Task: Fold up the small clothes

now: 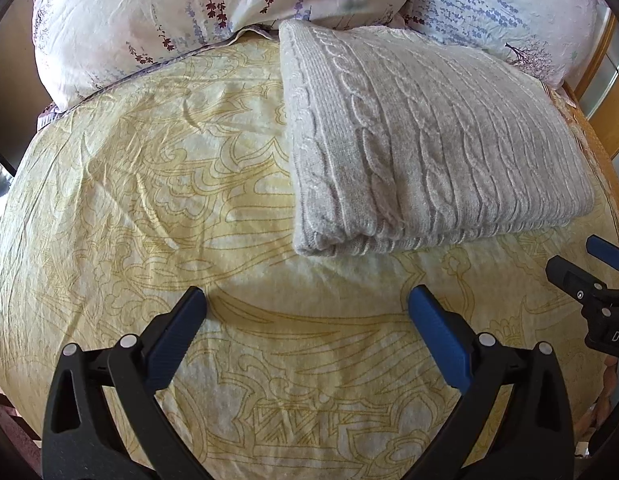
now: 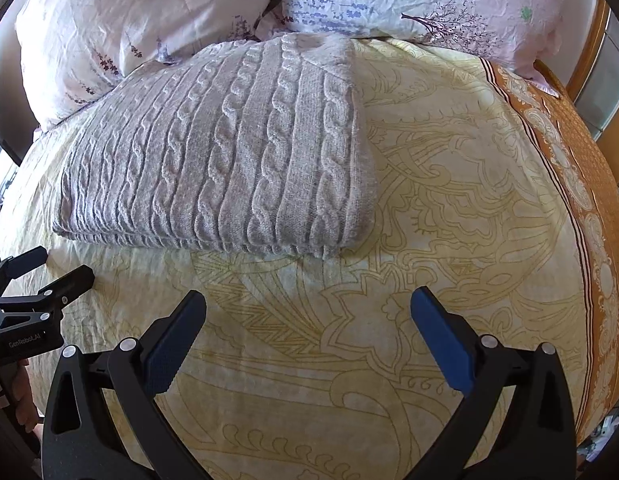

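Note:
A pale grey cable-knit sweater (image 1: 421, 144) lies folded into a thick rectangle on the yellow patterned bed sheet (image 1: 169, 184), its far edge against the pillows. My left gripper (image 1: 307, 300) stands open over bare sheet, short of the sweater's near folded edge, with nothing between its blue pads. In the right wrist view the same sweater (image 2: 229, 152) sits up and left of my right gripper (image 2: 309, 300), which is also wide open over the sheet (image 2: 449, 200) and holds nothing. Each gripper shows at the edge of the other's view: the right gripper (image 1: 589, 268), the left gripper (image 2: 45, 272).
Two floral pillows (image 1: 189, 12) (image 2: 409, 0) lie along the head of the bed behind the sweater. An orange patterned border (image 2: 581, 168) runs down the sheet's right side. A wooden bed frame (image 1: 601, 80) rises at the far right.

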{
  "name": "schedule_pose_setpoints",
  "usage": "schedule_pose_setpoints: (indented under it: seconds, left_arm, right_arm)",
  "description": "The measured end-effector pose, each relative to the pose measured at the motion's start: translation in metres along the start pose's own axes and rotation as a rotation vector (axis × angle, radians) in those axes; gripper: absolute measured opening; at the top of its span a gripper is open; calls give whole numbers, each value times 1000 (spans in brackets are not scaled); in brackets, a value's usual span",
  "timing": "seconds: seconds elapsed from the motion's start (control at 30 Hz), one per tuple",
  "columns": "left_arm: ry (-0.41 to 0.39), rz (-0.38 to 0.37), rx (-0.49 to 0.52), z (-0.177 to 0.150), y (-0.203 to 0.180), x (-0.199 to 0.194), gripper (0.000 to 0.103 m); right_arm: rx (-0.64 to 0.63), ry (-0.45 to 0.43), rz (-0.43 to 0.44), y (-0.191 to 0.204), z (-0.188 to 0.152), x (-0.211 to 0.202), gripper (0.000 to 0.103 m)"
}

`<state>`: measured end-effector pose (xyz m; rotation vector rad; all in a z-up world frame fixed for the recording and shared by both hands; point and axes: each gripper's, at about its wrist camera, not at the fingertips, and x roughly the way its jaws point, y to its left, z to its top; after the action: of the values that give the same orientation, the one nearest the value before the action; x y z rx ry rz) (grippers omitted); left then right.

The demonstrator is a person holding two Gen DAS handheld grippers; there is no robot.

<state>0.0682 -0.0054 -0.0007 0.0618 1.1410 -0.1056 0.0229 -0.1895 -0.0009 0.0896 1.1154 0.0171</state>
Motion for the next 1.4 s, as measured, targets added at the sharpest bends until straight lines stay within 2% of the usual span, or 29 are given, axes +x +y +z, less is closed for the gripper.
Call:
schedule_pose_setpoints:
  seconds: [0.5, 0.77, 0.97, 1.4]
  left_arm:
    - [12, 25, -44, -1, -1, -1, 101]
    - [76, 23, -51, 9, 1, 2, 101]
    - [56, 23, -51, 11, 2, 2, 101]
    - [61, 35, -58, 8, -2, 2, 101]
  right_arm:
    - [-15, 32, -43, 6, -5, 7, 102]
    - [44, 94, -74, 7, 7, 12, 102]
    - [24, 120, -65, 6, 10, 13, 102]
    - [34, 102, -70, 8, 7, 13, 102]
